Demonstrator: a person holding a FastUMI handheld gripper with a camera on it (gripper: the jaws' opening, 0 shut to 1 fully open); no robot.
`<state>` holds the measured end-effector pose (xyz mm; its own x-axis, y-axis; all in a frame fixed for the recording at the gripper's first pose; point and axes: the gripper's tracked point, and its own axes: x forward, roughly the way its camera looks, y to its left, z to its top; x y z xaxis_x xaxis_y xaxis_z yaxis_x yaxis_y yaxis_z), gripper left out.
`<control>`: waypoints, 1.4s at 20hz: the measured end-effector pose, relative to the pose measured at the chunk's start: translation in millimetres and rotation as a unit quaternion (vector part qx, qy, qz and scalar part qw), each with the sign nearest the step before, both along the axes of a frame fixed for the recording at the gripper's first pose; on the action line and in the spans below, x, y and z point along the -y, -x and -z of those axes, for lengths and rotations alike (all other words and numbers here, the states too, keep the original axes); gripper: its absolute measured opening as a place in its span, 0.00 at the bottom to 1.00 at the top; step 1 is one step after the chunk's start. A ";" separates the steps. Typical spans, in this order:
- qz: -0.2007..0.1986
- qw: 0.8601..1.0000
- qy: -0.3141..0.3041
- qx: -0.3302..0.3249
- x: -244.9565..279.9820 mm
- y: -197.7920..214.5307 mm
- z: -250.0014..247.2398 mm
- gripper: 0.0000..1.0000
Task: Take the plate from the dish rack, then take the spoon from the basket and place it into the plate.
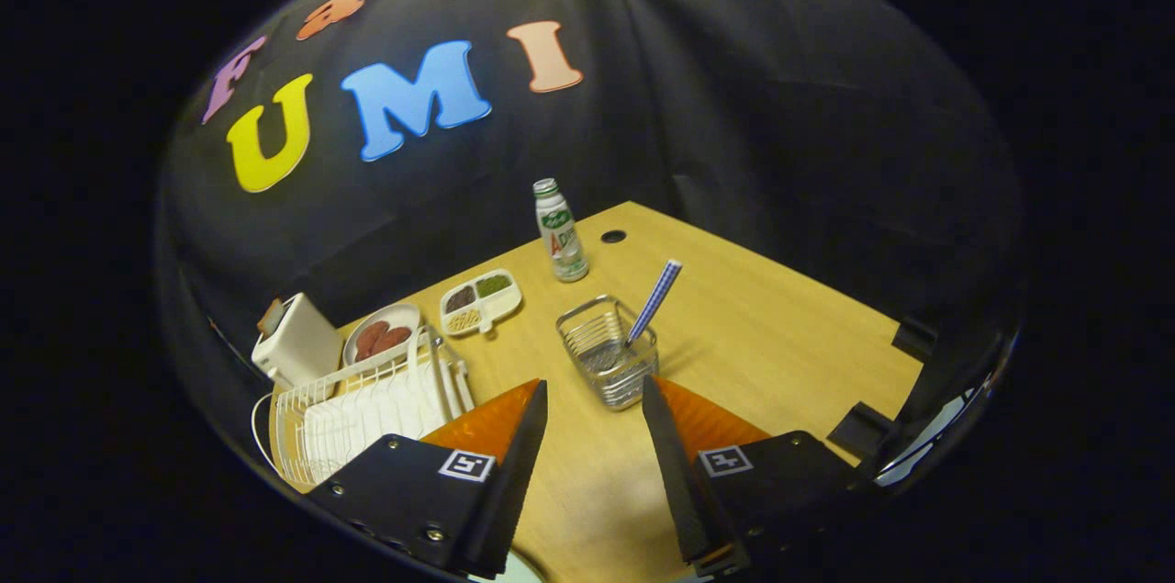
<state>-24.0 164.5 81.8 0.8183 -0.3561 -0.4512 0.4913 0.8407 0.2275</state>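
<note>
A wire basket (608, 363) stands on the wooden table (762, 335), just ahead of my fingertips and between their lines. A spoon with a blue-checked handle (655, 300) leans in it, handle up and to the right. My gripper (595, 384) is open and holds nothing; its orange-and-black fingers hover above the table short of the basket. The white dish rack (367, 413) sits beyond the left finger at the table's left edge. A pale rounded sliver (514, 570) peeks out below the left finger; I cannot tell whether it is the plate.
Behind the rack stand a white toaster (296, 344) and a plate of red food (381, 335). A divided snack tray (480, 300) and a small bottle (561, 232) are farther back. A cable hole (613, 236) lies near the table's far corner.
</note>
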 end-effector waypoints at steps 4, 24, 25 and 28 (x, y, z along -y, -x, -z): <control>0.058 0.998 -0.011 -0.003 41.9 -32.0 9.1 0.66; 0.053 0.998 -0.028 -0.012 51.1 -113.7 31.4 0.03; 0.047 0.999 -0.021 -0.011 48.1 -113.5 27.8 0.03; 0.033 0.999 0.021 0.005 41.7 -108.9 -2.9 0.03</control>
<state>84.9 122.8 84.8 0.7972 -0.4278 -0.4260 0.5434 0.8158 0.1978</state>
